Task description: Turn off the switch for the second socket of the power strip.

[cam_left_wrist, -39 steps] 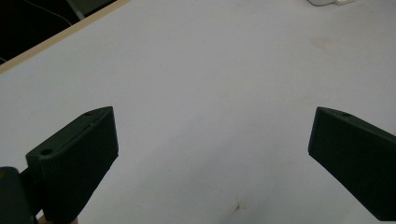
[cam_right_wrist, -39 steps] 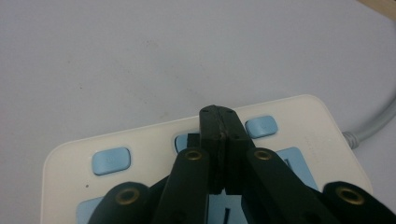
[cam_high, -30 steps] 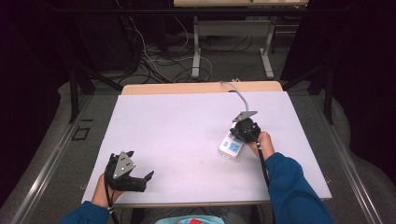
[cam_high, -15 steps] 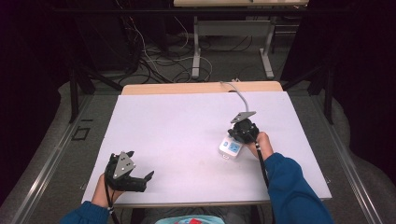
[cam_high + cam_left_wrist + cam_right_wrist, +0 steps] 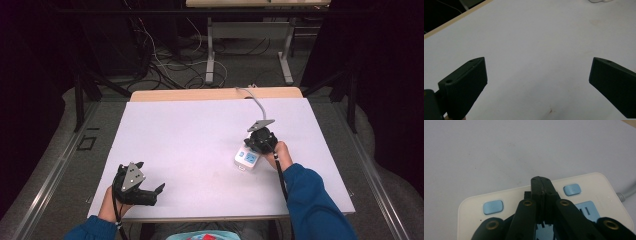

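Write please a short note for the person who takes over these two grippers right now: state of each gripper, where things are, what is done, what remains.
Right gripper: jaws shut, tips over the white power strip, between its two blue buttons; contact cannot be told.
Left gripper: open, nothing between the jaws, resting at the near left of the white table.
Power strip lies flat at the table's right; its grey cord runs to the far edge.
Done: right gripper brought to the strip.
Left: probably pressing a button; whether one is pressed is unclear.
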Demonstrator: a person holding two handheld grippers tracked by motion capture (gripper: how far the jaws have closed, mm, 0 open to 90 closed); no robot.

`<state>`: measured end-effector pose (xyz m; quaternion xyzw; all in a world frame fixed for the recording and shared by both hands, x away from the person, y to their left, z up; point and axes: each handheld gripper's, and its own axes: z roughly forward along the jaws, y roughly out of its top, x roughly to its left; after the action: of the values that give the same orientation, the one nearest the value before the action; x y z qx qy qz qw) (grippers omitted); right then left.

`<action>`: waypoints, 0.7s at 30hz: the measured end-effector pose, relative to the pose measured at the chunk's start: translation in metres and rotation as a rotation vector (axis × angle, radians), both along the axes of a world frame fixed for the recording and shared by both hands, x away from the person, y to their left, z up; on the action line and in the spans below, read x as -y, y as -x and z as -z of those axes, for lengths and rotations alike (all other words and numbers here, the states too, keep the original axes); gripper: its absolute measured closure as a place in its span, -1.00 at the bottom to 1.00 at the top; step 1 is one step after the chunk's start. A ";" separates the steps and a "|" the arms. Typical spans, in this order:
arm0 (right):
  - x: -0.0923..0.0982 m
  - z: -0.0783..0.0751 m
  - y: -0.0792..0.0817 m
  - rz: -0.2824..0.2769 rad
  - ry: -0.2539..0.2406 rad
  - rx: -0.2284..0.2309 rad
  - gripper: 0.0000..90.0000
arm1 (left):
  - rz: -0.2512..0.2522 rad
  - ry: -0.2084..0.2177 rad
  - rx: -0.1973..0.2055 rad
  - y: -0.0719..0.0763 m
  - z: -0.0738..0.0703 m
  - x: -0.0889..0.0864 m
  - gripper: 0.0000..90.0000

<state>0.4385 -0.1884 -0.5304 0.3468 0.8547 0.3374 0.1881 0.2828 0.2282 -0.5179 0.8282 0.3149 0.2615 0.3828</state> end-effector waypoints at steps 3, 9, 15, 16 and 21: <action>0.000 0.000 0.000 0.000 -0.003 -0.006 1.00 | 0.000 -0.001 0.000 0.000 0.000 0.000 -0.96; 0.000 0.000 0.000 0.004 -0.007 -0.006 1.00 | 0.000 -0.002 0.001 0.000 0.000 0.000 -0.96; 0.000 0.001 0.000 0.008 -0.011 -0.003 1.00 | 0.000 -0.001 0.000 0.000 0.000 0.000 -0.96; 0.000 0.001 0.000 0.008 -0.011 -0.003 1.00 | 0.000 -0.001 -0.001 0.000 0.000 0.000 -0.96; 0.001 0.002 -0.001 -0.002 -0.022 0.008 1.00 | 0.000 -0.002 0.000 0.000 0.000 0.000 -0.96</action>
<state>0.4394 -0.1898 -0.5322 0.3466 0.8505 0.3484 0.1875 0.2828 0.2280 -0.5179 0.8285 0.3148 0.2618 0.3820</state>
